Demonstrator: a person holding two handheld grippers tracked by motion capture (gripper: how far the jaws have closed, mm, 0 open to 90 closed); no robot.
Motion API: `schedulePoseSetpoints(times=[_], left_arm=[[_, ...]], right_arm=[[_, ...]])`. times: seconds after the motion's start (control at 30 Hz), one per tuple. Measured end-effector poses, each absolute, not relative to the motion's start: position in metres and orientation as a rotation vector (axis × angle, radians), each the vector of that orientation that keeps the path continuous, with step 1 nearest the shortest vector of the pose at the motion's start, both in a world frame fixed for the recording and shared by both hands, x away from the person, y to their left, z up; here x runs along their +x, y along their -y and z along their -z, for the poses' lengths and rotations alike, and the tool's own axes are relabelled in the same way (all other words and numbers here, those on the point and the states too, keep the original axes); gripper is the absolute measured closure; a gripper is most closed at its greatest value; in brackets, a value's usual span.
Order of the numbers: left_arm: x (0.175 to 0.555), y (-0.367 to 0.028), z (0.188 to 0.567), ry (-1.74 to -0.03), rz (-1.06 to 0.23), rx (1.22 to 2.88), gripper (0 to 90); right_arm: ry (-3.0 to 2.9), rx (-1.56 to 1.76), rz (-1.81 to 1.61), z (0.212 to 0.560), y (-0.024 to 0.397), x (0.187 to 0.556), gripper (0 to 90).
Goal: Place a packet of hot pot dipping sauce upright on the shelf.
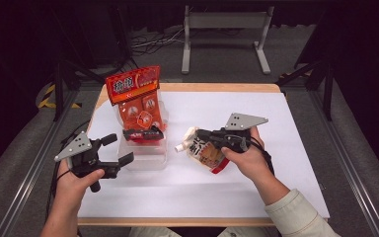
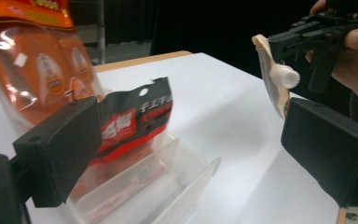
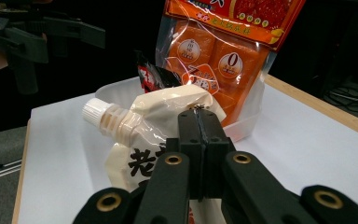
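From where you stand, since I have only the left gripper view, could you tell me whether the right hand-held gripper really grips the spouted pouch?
Observer: Yes. In the right gripper view, the right hand-held gripper is shut on the top edge of the spouted pouch, beside its white cap.
Operator: Thank you. What is on the pouch's front, please?
Observer: Large black characters on a cream face.
Operator: And where does my left hand-held gripper sit, seen from above?
Observer: In the high view, the left hand-held gripper is open, just left of the clear container, at its near corner.
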State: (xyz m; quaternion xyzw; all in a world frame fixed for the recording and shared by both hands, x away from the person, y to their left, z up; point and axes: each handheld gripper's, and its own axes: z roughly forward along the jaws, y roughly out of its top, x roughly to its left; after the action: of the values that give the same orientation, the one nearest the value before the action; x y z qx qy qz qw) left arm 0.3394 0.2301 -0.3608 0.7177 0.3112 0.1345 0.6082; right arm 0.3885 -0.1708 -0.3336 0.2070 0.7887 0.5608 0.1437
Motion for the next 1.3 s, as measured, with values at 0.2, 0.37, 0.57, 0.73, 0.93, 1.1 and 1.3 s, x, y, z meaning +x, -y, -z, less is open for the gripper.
schedulePoseSetpoints(times=[0.2, 0.37, 0.57, 0.73, 0.93, 1.1, 1.3], left_arm=[[0.339, -0.213, 0.359, -0.643, -0.291, 1.638, 5.3], [0.339, -0.196, 0.361, -0.616, -0.273, 1.662, 5.2], [0.338, -0.182, 0.364, -0.608, -0.240, 1.654, 6.1], [0.337, -0.172, 0.367, -0.583, -0.228, 1.666, 5.9], [0.338, -0.163, 0.373, -0.593, -0.215, 1.686, 6.3], [0.341, -0.156, 0.379, -0.598, -0.208, 1.709, 7.3], [0.341, -0.150, 0.383, -0.606, -0.227, 1.706, 8.0]], right_arm=[[-2.249, 0.623, -1.649, 0.335, 0.168, 0.385, 89.9], [-2.237, 0.612, -1.665, 0.336, 0.162, 0.383, 89.9], [-2.222, 0.607, -1.697, 0.337, 0.154, 0.379, 89.9], [-2.194, 0.603, -1.727, 0.340, 0.148, 0.375, 89.9], [-2.197, 0.590, -1.725, 0.343, 0.140, 0.373, 89.8], [-2.184, 0.574, -1.724, 0.346, 0.131, 0.370, 89.8], [-2.200, 0.564, -1.717, 0.350, 0.120, 0.367, 89.8]])
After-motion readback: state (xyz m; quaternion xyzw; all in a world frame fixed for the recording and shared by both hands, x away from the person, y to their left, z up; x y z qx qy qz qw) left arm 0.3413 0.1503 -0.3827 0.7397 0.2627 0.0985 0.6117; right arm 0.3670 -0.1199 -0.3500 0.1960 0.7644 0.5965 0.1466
